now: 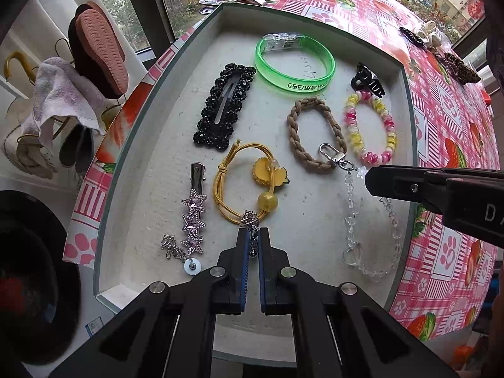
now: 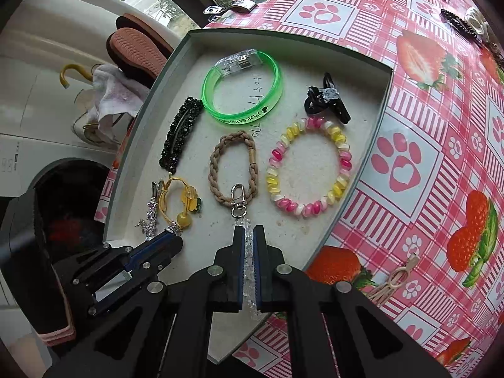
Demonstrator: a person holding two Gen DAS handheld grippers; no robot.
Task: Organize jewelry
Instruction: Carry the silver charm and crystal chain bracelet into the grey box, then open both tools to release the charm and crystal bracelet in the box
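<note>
Tray [image 1: 315,22] mostly filled: bangle, clips, hair ties, bead bracelet laid out. Left gripper [image 1: 253,236] clamped on silver charm [image 1: 250,219], right gripper [image 2: 249,230] clamped on crystal chain [image 2: 249,252], both over tray. Leftover: accessories [image 1: 441,50] on tablecloth.

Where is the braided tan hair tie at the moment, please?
In both views the braided tan hair tie lies mid-tray, between the green bangle and the silver clasp, left of the pink-and-yellow bead bracelet.
</note>
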